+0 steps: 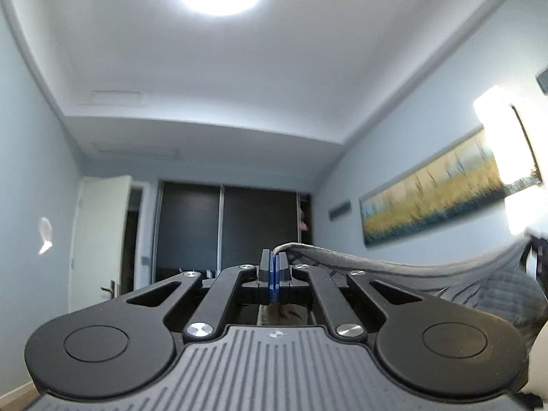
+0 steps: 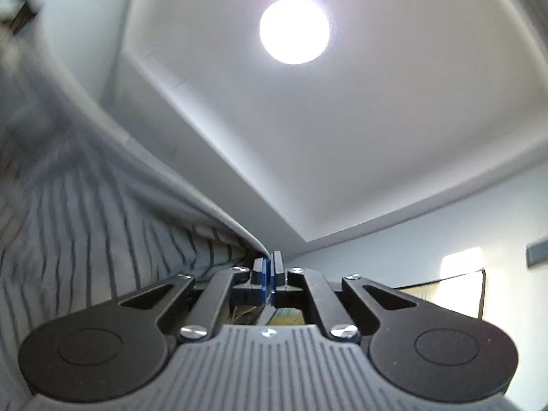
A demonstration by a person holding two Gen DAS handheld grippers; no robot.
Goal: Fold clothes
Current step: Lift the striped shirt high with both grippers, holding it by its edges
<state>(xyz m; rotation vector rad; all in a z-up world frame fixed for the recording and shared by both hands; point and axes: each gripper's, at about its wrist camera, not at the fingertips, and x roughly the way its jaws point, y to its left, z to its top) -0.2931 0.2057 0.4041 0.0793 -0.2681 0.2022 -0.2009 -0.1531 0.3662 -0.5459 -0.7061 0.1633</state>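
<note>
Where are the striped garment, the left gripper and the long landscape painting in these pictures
striped garment [image 2: 89,226], right wrist view, on the grey striped cloth left of the fingers.
left gripper [image 1: 274,265], left wrist view, between its closed fingertips, pinching the garment's hem.
landscape painting [image 1: 435,195], left wrist view, on its yellow field.

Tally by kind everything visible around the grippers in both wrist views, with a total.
Grippers: 2, left gripper and right gripper
Garments: 1, grey striped garment
Ceiling lights: 1, ceiling light
Paintings: 1, landscape painting
Wardrobes: 1, dark wardrobe
Total: 6
</note>
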